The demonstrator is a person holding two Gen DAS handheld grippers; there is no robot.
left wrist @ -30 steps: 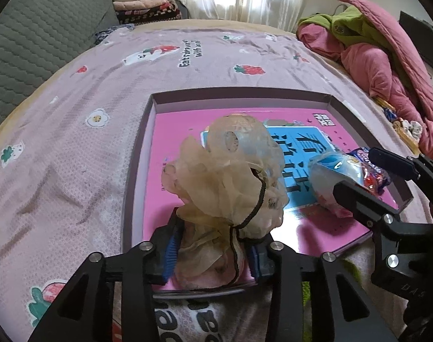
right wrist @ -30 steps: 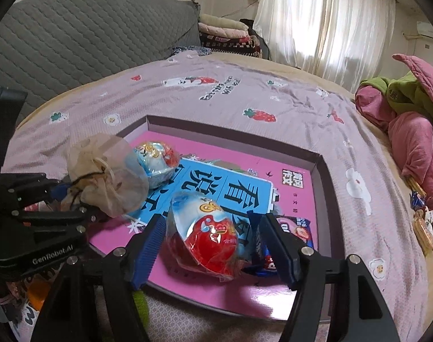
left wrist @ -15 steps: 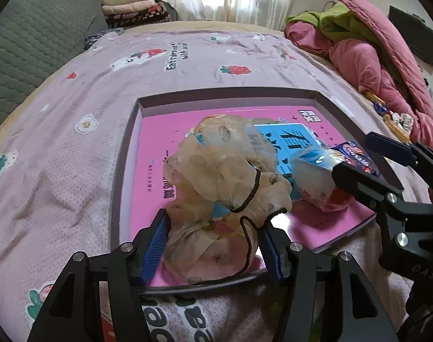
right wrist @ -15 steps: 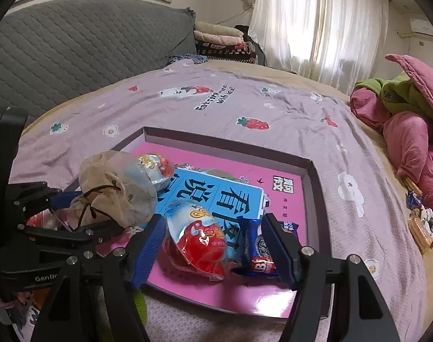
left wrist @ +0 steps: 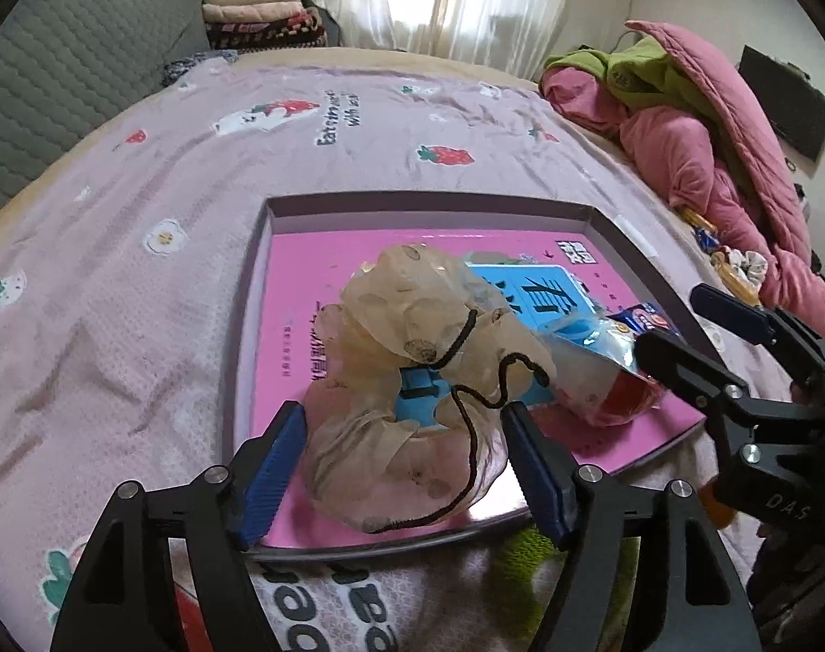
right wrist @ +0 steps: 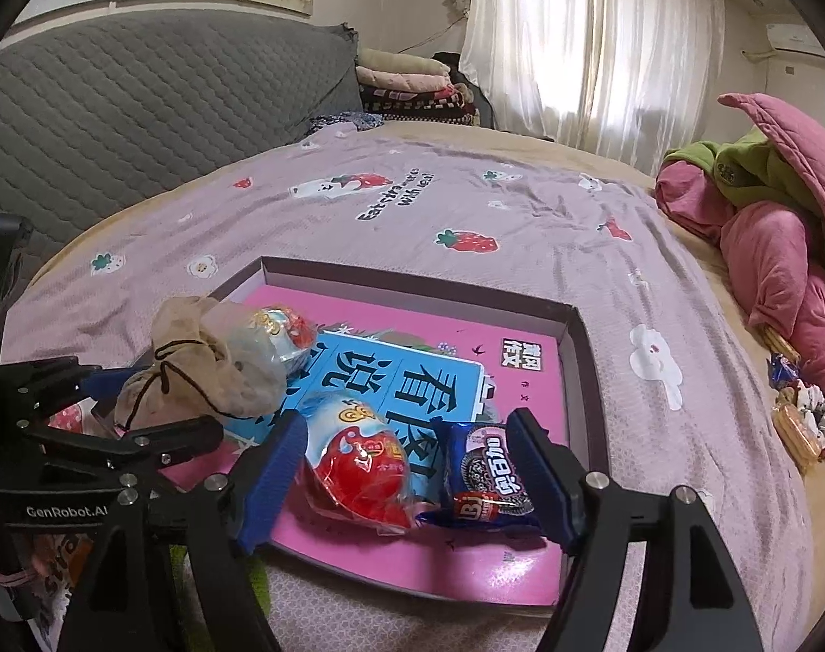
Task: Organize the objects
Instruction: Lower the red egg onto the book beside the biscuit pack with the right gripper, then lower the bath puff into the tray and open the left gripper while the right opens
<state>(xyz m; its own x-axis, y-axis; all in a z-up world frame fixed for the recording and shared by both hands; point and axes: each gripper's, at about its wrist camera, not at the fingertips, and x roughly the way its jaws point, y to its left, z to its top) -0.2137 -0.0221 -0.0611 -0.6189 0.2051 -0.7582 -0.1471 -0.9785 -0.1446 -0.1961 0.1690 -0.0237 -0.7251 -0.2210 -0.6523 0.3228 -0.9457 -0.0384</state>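
A tan mesh drawstring bag (left wrist: 412, 380) lies on the pink book inside a shallow purple-rimmed tray (left wrist: 423, 201) on the bed. My left gripper (left wrist: 404, 424) straddles the bag's near end; its jaws are opening and the blue pads stand just off the mesh. In the right wrist view a red-and-white egg-shaped pack (right wrist: 358, 467) and a blue cookie packet (right wrist: 483, 478) lie side by side on the book in the tray (right wrist: 412, 282). My right gripper (right wrist: 407, 429) brackets both, its jaws opening. A second egg pack (right wrist: 282, 331) rests against the bag (right wrist: 206, 375).
The tray sits on a lilac strawberry-print sheet (left wrist: 140, 282). Pink and green bedding (left wrist: 711, 125) is heaped at the right. A grey quilted backrest (right wrist: 113, 108) and folded blankets (right wrist: 407, 76) stand at the far side. Loose snacks and a scrunchie (right wrist: 798, 413) lie at the right edge.
The left jaws have spread wide off the mesh bag, which has sagged down onto the book. The right jaws have widened slightly around the egg pack and cookie packet.
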